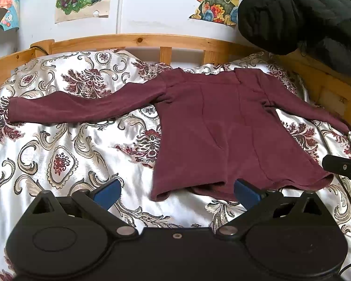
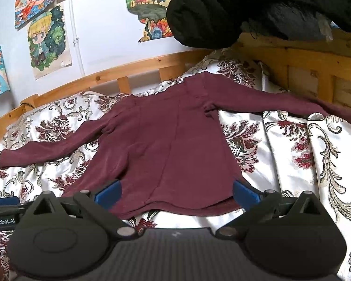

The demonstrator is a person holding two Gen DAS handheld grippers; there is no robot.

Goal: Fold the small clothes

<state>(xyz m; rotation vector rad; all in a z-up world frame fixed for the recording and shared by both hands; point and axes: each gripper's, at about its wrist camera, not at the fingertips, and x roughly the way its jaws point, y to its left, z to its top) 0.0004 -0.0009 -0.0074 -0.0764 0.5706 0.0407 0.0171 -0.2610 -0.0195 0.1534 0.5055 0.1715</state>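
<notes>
On the bed [image 1: 65,168], mid-cover: one maroon long-sleeved top [image 1: 213,126], spread flat, both sleeves out, apparently unfolded. Left gripper [image 1: 175,193] and right gripper [image 2: 176,193]: jaws apart, empty, at the hem. Folding: all steps outstanding.

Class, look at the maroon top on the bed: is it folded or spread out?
Spread out. The maroon top lies flat on the patterned bedspread, both sleeves stretched sideways, hem unfolded.

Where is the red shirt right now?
The shirt lies flat on the flowery bedspread, sleeves spread wide, in the middle of both views. Its bottom hem is just ahead of the open tongs, below the black coat.
</notes>
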